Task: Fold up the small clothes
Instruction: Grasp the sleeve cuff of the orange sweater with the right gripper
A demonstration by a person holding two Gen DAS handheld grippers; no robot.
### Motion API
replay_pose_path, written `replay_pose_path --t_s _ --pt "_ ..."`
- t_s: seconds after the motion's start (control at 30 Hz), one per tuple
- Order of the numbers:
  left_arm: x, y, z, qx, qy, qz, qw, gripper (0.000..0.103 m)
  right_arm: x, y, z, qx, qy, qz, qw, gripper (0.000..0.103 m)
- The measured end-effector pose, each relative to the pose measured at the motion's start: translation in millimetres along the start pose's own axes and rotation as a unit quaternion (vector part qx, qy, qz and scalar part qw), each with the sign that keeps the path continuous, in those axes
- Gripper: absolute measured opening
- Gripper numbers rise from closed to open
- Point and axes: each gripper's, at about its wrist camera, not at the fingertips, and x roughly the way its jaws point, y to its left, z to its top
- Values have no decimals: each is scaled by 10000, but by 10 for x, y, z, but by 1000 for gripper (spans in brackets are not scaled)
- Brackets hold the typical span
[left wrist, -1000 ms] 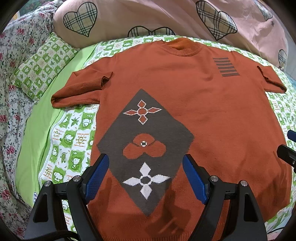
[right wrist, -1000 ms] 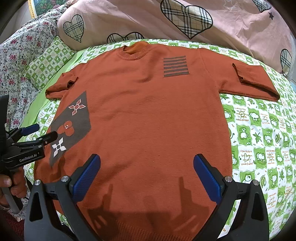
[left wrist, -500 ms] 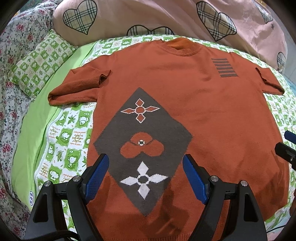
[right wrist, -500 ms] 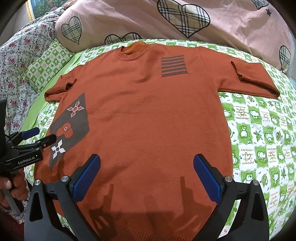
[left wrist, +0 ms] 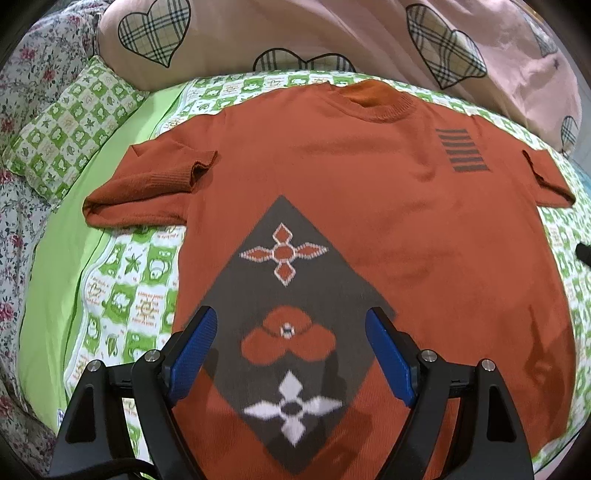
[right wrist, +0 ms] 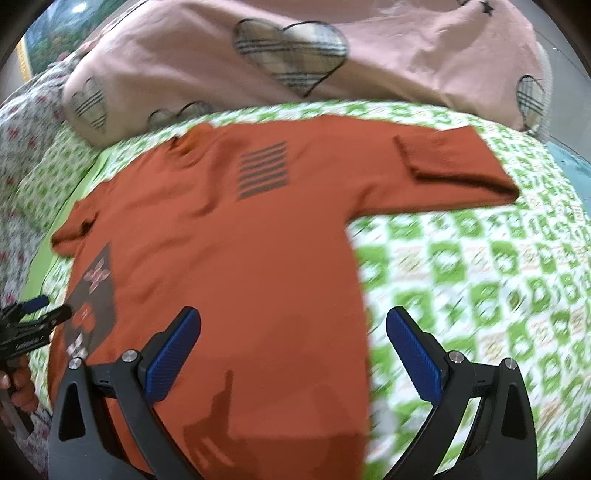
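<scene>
An orange knit sweater (left wrist: 369, 192) lies spread flat, front up, on a bed covered by a green-and-white checked sheet (left wrist: 125, 280), its collar at the far side and its hem at the near side. Both sleeves are doubled back on themselves: the left sleeve (left wrist: 147, 188) rests on the sheet at the left, and the right sleeve (right wrist: 454, 166) stretches out to the right. A grey diamond panel (left wrist: 291, 332) with cross and flower motifs sits on the left half of the sweater's front, and a block of grey stripes (left wrist: 461, 149) sits on the right chest. The left gripper (left wrist: 291, 354) hovers over the near part of the sweater with its jaws spread wide, holding nothing; the diamond panel shows directly between its blue pads (left wrist: 192, 354). The right gripper (right wrist: 291, 354) is also released and empty, and it straddles the sweater's right side edge: its left pad is over orange fabric while its right pad (right wrist: 413, 358) is over bare sheet; this view is motion-blurred. At the left edge of the right wrist view the left gripper appears again, held in a hand (right wrist: 18, 387). A pink quilt with plaid hearts (left wrist: 332, 33) is piled along the far side, a green checked pillow (left wrist: 70, 125) lies at the far left, and floral bedding (left wrist: 22, 92) borders the left.
</scene>
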Motion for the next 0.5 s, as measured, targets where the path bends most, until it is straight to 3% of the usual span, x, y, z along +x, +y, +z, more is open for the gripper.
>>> replay_pose_path --t_s 0.37,0.5 --pt "228 149 557 -287 -343 44 9990 83 334 -749 822 292 -568 -564 9964 100" --pt "310 196 682 -349 -314 54 9989 84 592 -978 1130 338 -543 -763 9950 89"
